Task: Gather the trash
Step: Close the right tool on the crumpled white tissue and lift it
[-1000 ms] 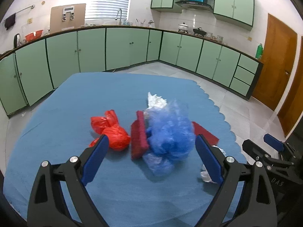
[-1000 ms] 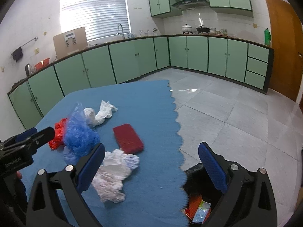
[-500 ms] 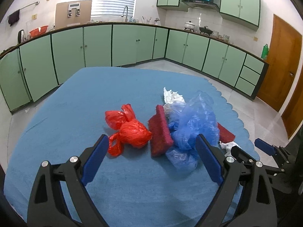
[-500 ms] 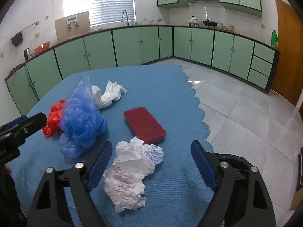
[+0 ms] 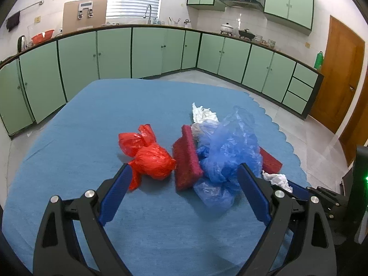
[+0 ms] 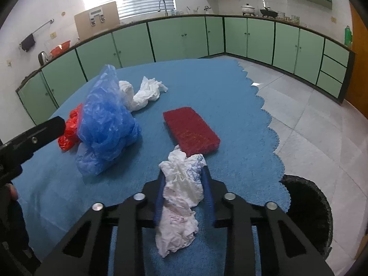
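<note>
My right gripper (image 6: 183, 172) has its jaws closing on a crumpled white paper (image 6: 181, 193), and the blue pads press its sides. The paper lies on the blue tablecloth (image 6: 230, 92) near the front edge. Just beyond it lies a flat dark red sponge (image 6: 191, 131). My left gripper (image 5: 184, 168) hangs open over the cloth with nothing between its fingers. Ahead of it sit a knotted red bag (image 5: 149, 158), a second red sponge on its edge (image 5: 186, 158) and a crumpled blue plastic bag (image 5: 230, 151). A white tissue (image 5: 204, 115) lies behind the blue bag.
A black bin (image 6: 308, 209) stands on the tiled floor just off the table's scalloped right edge. Green cabinets line the far walls and a wooden door (image 5: 340, 87) is at the right. The left gripper's finger (image 6: 34, 138) reaches in from the left of the right wrist view.
My right gripper has come down and forward over the crumpled white paper and its jaws have gone from wide open to closed on it. The left gripper's view has shifted only slightly.
</note>
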The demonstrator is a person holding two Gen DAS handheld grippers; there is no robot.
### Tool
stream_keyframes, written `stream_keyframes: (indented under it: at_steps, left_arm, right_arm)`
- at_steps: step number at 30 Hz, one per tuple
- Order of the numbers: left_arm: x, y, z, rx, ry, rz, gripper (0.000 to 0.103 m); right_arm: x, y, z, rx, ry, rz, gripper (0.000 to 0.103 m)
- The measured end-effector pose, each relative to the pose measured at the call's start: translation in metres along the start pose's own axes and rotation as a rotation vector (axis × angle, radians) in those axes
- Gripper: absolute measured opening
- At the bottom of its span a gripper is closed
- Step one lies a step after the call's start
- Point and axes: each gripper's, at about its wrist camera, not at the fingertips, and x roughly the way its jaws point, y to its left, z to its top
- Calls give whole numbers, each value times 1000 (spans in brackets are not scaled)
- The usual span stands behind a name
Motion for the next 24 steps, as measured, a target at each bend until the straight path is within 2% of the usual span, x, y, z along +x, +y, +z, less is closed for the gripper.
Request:
stream_keyframes:
  at_steps: [11,13,16,24]
  left_arm:
    - [2,-19,1,19,-2,-30,90]
    - [2,-25,3,23,-3,-36,90]
    - [4,-31,4,29,-2,-46,90]
    - [11,-43,5,41,4,-55,89]
  right_arm:
    - [-31,-17,11,41,-47,35,23]
    - [-35,-20,14,41,-40,73,23]
    - [-41,-24,15,40,-42,86,23]
    - [-49,-39,18,66,-67,71,23]
